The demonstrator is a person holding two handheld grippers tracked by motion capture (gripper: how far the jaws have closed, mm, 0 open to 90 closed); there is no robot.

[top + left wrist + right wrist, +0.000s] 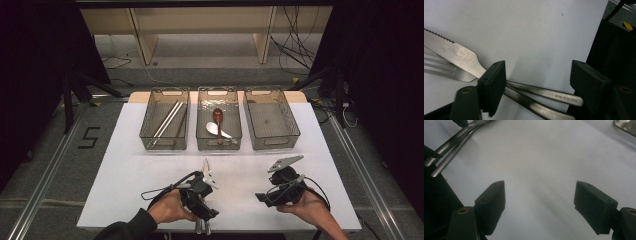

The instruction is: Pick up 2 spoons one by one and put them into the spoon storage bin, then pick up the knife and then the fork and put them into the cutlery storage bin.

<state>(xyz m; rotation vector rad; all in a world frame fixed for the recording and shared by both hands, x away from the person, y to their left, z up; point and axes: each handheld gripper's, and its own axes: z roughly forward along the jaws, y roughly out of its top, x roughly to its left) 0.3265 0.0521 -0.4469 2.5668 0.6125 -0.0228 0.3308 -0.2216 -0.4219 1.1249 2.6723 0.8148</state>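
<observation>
A: The big white table (150,190) has three see-through plastic bins at its far side. The left bin (164,120) holds long thin sticks, the middle bin (218,120) holds a brown wooden spoon (218,118) and a white spoon (216,129), and the right bin (270,120) looks bare.

B: What is the left gripper (537,75) doing?

A: It is going for the shiny metal knife (456,56) and the shiny metal fork (446,70) at the near edge of the table. Both handles lie between its jaws, close to the left jaw. The blade and prongs stick out past that jaw.

B: Is it pinching them?

A: Not yet. The jaws are spread apart, and the right one has a gap beside it. I think this is the grabbing step.

B: And next?

A: Probably squeeze on just one handle, because two together might slip. Then lift it to a bin.

B: And the right gripper (539,202)?

A: Its jaws are wide apart over bare table, with nothing between them.
</observation>
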